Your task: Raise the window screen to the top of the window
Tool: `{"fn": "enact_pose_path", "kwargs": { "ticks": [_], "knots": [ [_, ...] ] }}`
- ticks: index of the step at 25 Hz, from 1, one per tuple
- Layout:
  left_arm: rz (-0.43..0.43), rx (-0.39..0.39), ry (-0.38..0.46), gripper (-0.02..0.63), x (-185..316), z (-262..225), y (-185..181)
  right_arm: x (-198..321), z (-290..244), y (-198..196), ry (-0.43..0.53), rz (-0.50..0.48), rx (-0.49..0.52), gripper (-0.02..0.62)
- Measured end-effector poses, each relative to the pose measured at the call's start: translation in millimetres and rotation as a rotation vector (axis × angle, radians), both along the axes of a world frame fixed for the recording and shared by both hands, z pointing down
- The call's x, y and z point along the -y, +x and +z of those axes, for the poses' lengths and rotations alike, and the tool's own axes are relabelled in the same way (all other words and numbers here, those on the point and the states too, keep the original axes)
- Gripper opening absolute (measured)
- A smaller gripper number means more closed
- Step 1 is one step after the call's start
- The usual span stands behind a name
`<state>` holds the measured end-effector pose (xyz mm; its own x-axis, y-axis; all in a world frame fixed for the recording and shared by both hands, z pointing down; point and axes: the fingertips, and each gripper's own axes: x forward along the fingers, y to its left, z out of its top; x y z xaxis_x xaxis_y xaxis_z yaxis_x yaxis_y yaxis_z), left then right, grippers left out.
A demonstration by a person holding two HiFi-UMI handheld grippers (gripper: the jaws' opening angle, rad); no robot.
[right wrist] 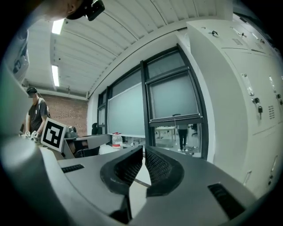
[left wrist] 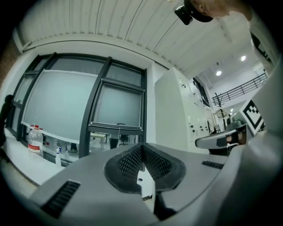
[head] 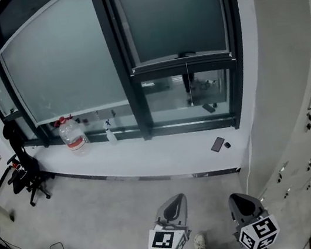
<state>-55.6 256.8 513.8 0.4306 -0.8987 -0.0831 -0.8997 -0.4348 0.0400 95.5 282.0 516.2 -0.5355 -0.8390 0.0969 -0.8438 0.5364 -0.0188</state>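
Grey window screen (head: 175, 16) hangs part-lowered and untouched, so the left gripper (head: 177, 202) and right gripper (head: 238, 197), both closed and empty, likely must first reach its bottom bar (head: 183, 60).

Left gripper (left wrist: 142, 146): jaw tips together, nothing between them.
Window screen (left wrist: 118, 106): straight ahead, above the jaws, well apart.
Bottle (left wrist: 34, 140): ahead, far left.
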Motion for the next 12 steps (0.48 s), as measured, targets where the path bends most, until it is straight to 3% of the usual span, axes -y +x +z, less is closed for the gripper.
{"fn": "enact_pose_path", "kwargs": {
  "ticks": [5,12],
  "knots": [
    [-0.007,-0.033,0.050,0.003,122,-31,-17,120,-17,2,0.015,0.040,-0.074,0.006],
    [0.020,0.046,0.081,0.003,256,-58,-22,254,-31,-5,0.002,0.069,-0.060,0.006]
  ]
}}
